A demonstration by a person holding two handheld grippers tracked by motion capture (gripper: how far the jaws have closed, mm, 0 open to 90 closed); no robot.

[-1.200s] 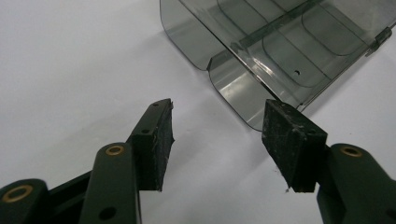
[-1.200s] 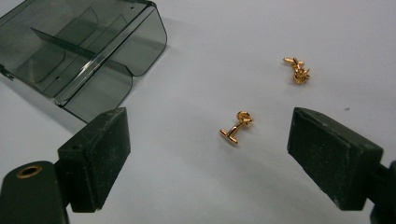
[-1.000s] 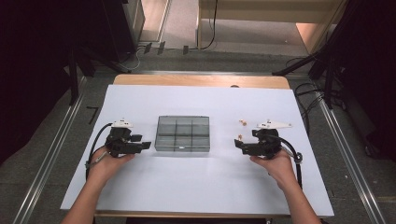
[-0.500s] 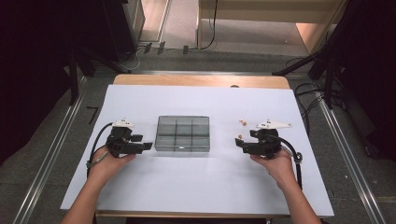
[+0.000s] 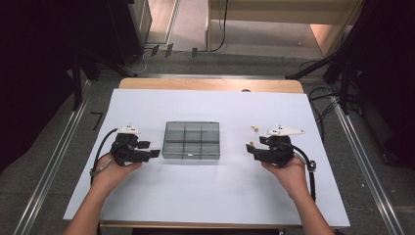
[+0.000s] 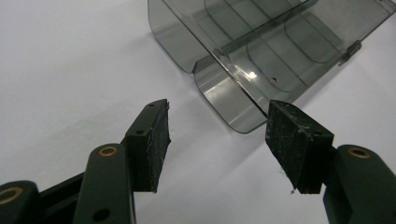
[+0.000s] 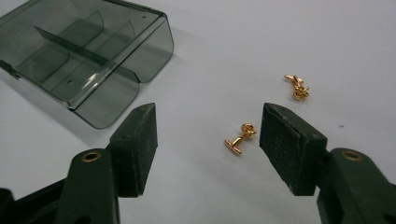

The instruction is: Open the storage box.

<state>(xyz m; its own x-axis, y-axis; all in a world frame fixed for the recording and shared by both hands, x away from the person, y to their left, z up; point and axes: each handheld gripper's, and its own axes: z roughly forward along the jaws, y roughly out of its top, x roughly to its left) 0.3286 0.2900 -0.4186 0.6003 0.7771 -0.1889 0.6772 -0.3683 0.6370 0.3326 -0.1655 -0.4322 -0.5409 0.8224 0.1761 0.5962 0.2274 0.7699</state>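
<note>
Both grippers sit on the white table (image 5: pixel 205 196), one on each side of the smoky box (image 5: pixel 191 140). Left gripper (image 6: pixel 217 135) is wide open with nothing in it, jaws pointing at the box's near corner, just short of it. Right gripper (image 7: pixel 208 140) is spread wide too and holds nothing. One gold cufflink (image 7: pixel 240 136) lies on the table between its jaws, touching neither. The second cufflink (image 7: pixel 298 87) lies a bit farther out.
</note>
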